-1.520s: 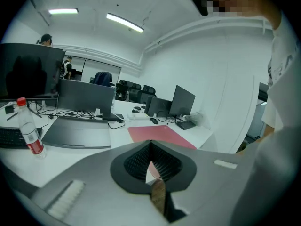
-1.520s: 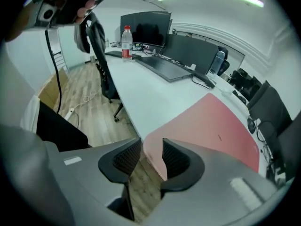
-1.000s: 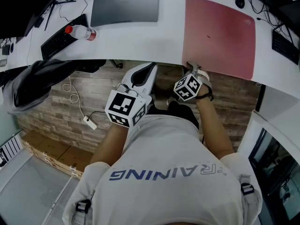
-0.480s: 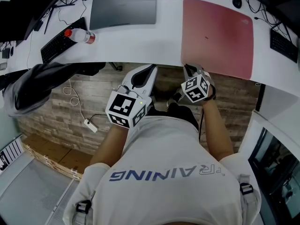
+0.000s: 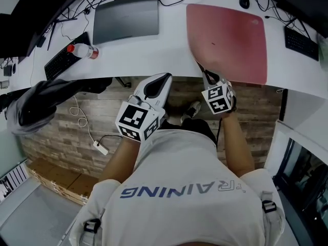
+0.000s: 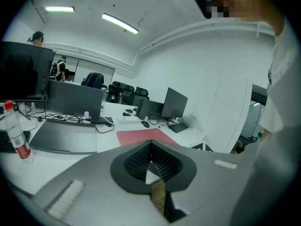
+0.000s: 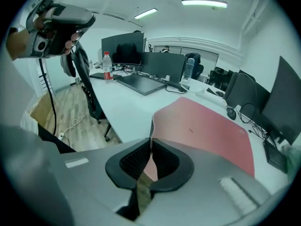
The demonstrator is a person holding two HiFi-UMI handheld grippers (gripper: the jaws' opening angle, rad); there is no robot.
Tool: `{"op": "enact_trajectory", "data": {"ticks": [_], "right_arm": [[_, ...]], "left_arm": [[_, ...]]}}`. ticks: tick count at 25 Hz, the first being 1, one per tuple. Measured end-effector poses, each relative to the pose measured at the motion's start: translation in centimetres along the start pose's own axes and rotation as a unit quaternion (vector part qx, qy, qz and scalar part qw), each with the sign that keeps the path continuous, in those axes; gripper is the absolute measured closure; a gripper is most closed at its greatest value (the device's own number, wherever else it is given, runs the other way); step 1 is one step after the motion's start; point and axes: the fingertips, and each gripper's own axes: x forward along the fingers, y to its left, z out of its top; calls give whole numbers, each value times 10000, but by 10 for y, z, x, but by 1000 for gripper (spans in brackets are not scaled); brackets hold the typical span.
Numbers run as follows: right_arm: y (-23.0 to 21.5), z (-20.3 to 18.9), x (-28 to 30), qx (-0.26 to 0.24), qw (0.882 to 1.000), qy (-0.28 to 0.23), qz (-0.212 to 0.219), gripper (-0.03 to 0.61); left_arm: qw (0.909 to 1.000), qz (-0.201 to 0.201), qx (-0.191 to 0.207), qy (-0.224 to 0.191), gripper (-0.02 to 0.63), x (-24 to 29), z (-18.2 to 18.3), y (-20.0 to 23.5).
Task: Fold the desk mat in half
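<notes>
The red desk mat lies on the right part of the white desk. Its near left corner is curled up off the surface. My right gripper is shut on that corner; its jaws have just been closing with the mat's edge between them. In the right gripper view the mat rises in a fold into the right gripper. My left gripper hovers at the desk's front edge, left of the mat, apart from it. In its own view the left gripper is shut on nothing.
A grey mat lies at the desk's back left, with a water bottle and a black keyboard beside it. A mouse sits behind the red mat and another keyboard at far right. A chair with a grey jacket stands left.
The right gripper has closed on the mat's near left corner and risen, curling that corner off the desk. The left gripper has shifted slightly toward the desk edge.
</notes>
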Motion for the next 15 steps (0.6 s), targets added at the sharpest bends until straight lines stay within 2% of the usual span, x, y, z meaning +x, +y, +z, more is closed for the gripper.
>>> {"op": "enact_trajectory", "data": {"ticks": [5, 15], "right_arm": [[-31, -14, -23, 280, 9993, -122, -201, 548], [-92, -52, -60, 789, 9950, -267, -549, 548]], "left_arm": [[9994, -315, 34, -141, 614, 12, 11, -30], [9982, -527, 219, -157, 614, 43, 16, -80]]}}
